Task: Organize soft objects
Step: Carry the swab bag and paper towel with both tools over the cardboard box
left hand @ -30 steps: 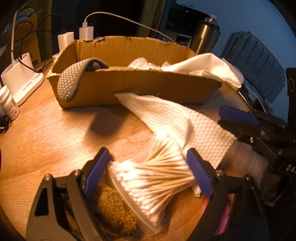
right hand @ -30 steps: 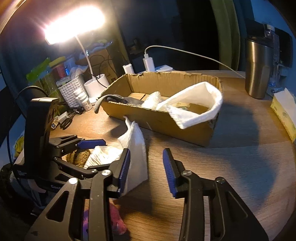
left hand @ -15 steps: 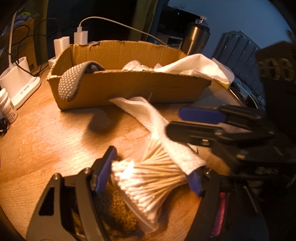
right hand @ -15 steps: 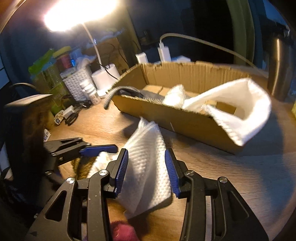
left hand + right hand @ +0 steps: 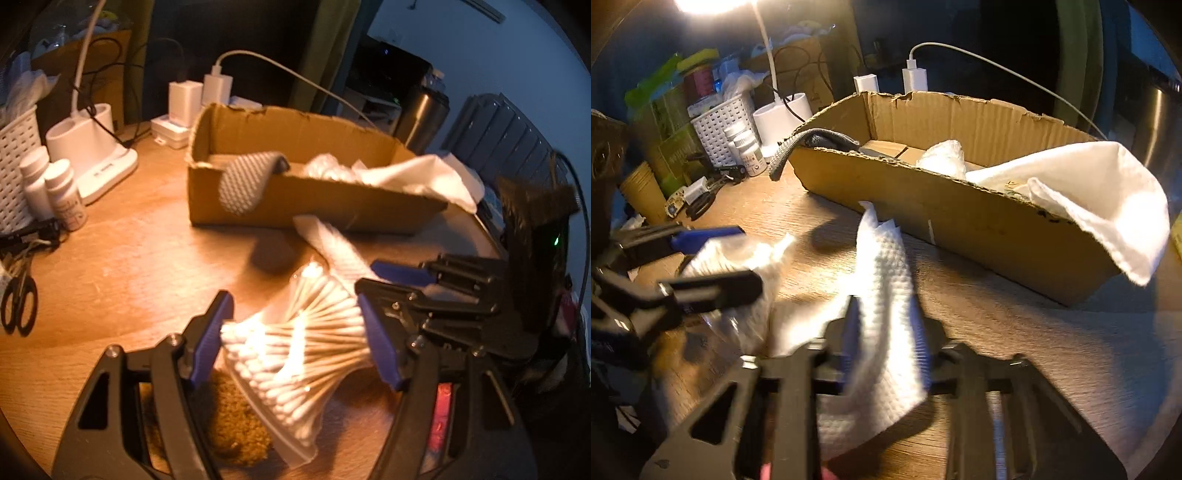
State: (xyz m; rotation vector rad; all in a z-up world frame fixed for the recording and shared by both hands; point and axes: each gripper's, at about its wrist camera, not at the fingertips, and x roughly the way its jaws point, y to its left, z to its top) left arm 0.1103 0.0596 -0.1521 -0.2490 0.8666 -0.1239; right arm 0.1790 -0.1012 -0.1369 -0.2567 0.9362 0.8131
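My left gripper (image 5: 295, 339) is shut on a clear pack of cotton swabs (image 5: 295, 343), which is pinched between its blue pads low over the wooden table. Under it lies a brown fuzzy piece (image 5: 232, 424). My right gripper (image 5: 886, 325) has its jaws closing on a white paper towel (image 5: 882, 266), and its pads squeeze the sheet. The towel (image 5: 332, 247) trails toward the cardboard box (image 5: 960, 221). A grey dotted sock (image 5: 242, 184) hangs over the box's left end. A white cloth (image 5: 1108, 192) spills over its right end. The two grippers are close together, side by side.
Black scissors (image 5: 18, 299), two white bottles (image 5: 66, 195), a white lamp base (image 5: 92, 147) and a woven basket (image 5: 14, 158) crowd the table's left side. Chargers (image 5: 218, 88) with a cable sit behind the box. A steel tumbler (image 5: 421, 114) stands at the back right.
The right gripper came in over the paper towel and closed on it. The left gripper narrowed onto the swab pack and shifted, so more of the table's left side shows.
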